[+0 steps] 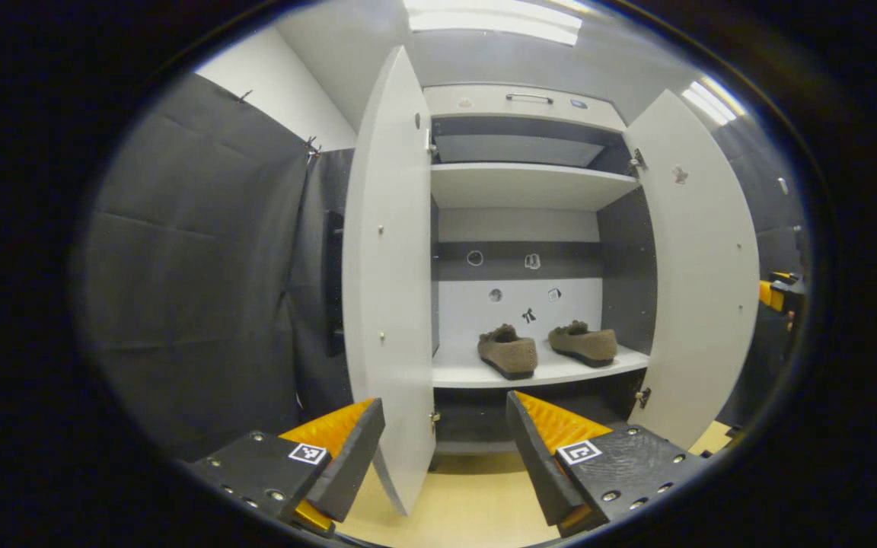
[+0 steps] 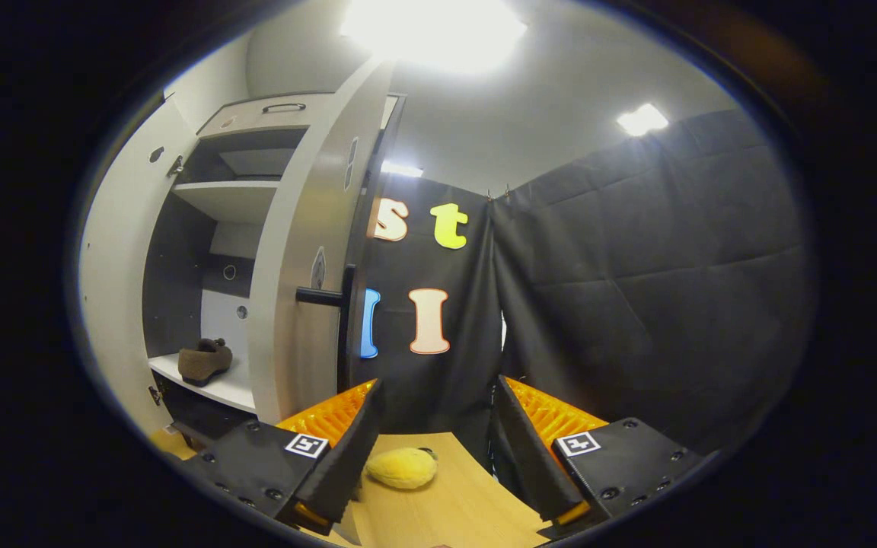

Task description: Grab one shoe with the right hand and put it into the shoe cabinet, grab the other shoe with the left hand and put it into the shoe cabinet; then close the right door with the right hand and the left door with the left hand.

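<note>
Two brown fuzzy shoes, one [image 1: 508, 352] on the left and one [image 1: 583, 342] on the right, sit side by side on the lower shelf [image 1: 454, 371] of the white shoe cabinet. Both doors stand wide open: the left door [image 1: 389, 289] and the right door [image 1: 701, 266]. My left gripper [image 1: 444, 411] is open and holds nothing; the left door's edge runs down just beyond its fingers. In the right gripper view my right gripper [image 2: 437, 392] is open and holds nothing, just right of the right door [image 2: 298, 266] and its black handle [image 2: 324, 295]. One shoe [image 2: 205, 361] shows inside.
A yellow soft object [image 2: 402, 466] lies on the light wooden floor [image 2: 469, 502] between the right gripper's fingers. Black cloth walls [image 1: 195, 281] close in both sides of the cabinet. An upper shelf [image 1: 522, 183] and a top drawer with a handle [image 1: 528, 97] sit above the shoes.
</note>
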Available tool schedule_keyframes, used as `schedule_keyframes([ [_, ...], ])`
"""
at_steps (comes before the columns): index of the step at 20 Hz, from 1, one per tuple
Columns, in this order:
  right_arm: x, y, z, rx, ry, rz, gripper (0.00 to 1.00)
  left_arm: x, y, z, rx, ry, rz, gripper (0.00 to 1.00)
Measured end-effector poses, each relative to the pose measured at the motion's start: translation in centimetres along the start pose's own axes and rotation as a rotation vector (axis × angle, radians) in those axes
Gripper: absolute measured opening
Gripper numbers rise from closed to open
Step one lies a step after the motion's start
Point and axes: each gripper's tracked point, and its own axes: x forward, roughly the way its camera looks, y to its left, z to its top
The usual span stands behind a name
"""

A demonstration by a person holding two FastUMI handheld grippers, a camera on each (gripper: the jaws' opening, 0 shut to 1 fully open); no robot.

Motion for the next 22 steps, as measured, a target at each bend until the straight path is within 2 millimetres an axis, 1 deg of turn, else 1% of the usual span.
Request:
schedule_keyframes([
  [1, -0.2, 0.3, 0.1, -0.007, -0.001, -0.01, 0.93, -0.1, 0.8, 0.1, -0.001, 0.0, -0.004, 0.93],
  [2, -0.5, 0.8, 0.2, -0.014, -0.001, -0.019, 0.93, -0.2, 1.5, 0.3, -0.006, -0.003, -0.01, 0.97],
  [3, -0.9, 1.4, 0.3, -0.016, -0.002, -0.023, 0.93, -0.2, 2.2, 0.4, -0.01, -0.007, -0.016, 0.93],
  [6, -1.7, 4.2, 0.7, -0.015, 0.0, 0.003, 0.93, 0.0, 4.3, 0.6, -0.013, -0.017, -0.021, 0.93],
  [7, -1.9, 5.2, 0.8, -0.02, -0.003, 0.011, 0.89, 0.1, 5.1, 0.8, -0.016, -0.02, -0.021, 0.93],
  [8, -2.1, 6.0, 1.0, -0.026, -0.006, 0.014, 0.93, 0.1, 5.6, 0.8, -0.02, -0.021, -0.022, 0.93],
  [9, -2.2, 6.8, 1.1, -0.03, -0.012, 0.013, 0.93, 0.2, 6.2, 0.8, -0.024, -0.019, -0.022, 0.97],
  [10, -2.3, 7.4, 1.3, -0.028, -0.013, 0.01, 0.93, 0.2, 6.9, 0.6, -0.025, -0.019, -0.021, 0.89],
  [11, -2.2, 7.8, 1.3, -0.024, -0.015, 0.009, 0.93, 0.3, 7.7, 0.5, -0.023, -0.017, -0.016, 0.89],
  [12, -2.3, 8.2, 1.4, -0.022, -0.015, 0.01, 0.93, 0.2, 8.5, 0.4, -0.023, -0.015, -0.013, 0.92],
  [17, -2.3, 11.4, 1.5, -0.009, -0.012, 0.037, 0.93, 0.1, 11.3, 0.3, -0.036, -0.014, 0.016, 0.93],
  [18, -2.1, 12.3, 1.6, -0.006, -0.012, 0.049, 0.93, 0.0, 11.8, 0.2, -0.038, -0.013, 0.023, 0.93],
  [19, -2.0, 13.1, 1.5, -0.002, -0.01, 0.064, 0.9, -0.2, 12.2, 0.1, -0.038, -0.011, 0.029, 0.93],
  [20, -1.8, 14.2, 1.6, 0.002, -0.01, 0.083, 0.93, -0.3, 12.6, -0.1, -0.038, -0.011, 0.034, 0.93],
  [21, -1.6, 15.3, 1.7, 0.007, -0.011, 0.105, 0.93, -0.3, 13.1, -0.1, -0.039, -0.01, 0.042, 0.97],
  [22, -1.3, 16.4, 1.6, 0.011, -0.01, 0.121, 0.9, -0.6, 13.6, -0.3, -0.041, -0.009, 0.048, 0.93],
])
